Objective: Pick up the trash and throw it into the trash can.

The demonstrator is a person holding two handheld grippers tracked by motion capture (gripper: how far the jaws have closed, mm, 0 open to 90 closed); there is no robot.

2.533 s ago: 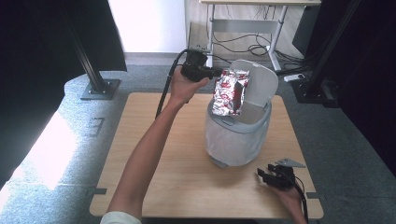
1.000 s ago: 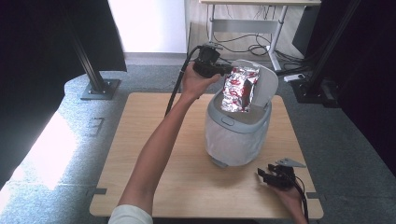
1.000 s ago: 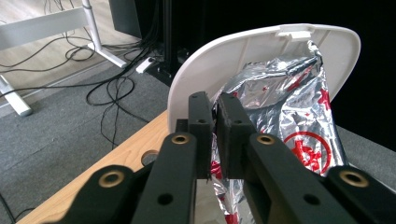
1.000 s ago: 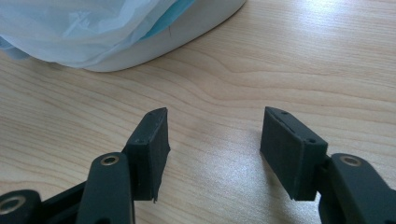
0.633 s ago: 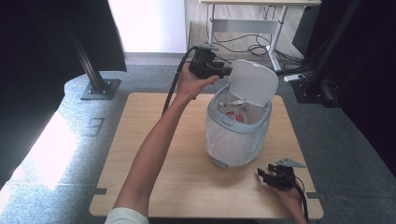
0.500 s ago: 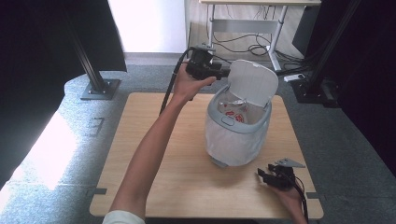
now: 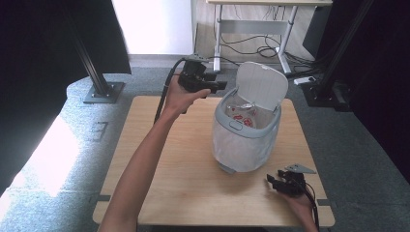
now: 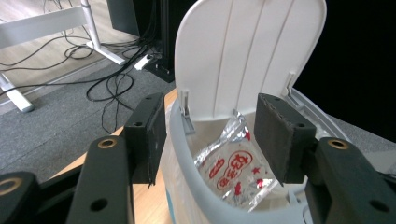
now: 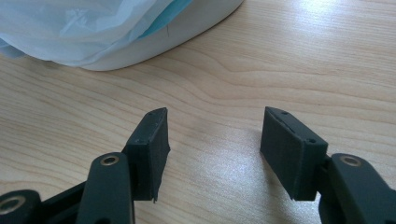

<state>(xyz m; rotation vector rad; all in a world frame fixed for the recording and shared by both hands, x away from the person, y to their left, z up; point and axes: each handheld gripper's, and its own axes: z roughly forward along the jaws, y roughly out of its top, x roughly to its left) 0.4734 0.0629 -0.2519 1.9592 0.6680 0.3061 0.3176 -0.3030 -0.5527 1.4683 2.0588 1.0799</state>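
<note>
Packet: a silver snack packet (image 8: 229, 165) with red print lay inside the bin (image 7: 246, 133), below its rim.
Bin: it stood toward the table's (image 7: 159, 183) far right corner, bag-lined, white lid (image 7: 261, 87) tipped up and back.
Left gripper: the left gripper (image 7: 220, 86) hung just beside the bin's far left rim, jaws wide apart, holding nothing.
Right gripper: the right gripper (image 7: 271, 181) rested near the table's front right corner, jaws spread, empty.
Step, judged: releasing done; draw the left gripper clear of the rim, avoiding the lid, then close the lid.

Packet (image 7: 244, 116) in bin (image 7: 241, 145) on table (image 7: 169, 159)
</note>
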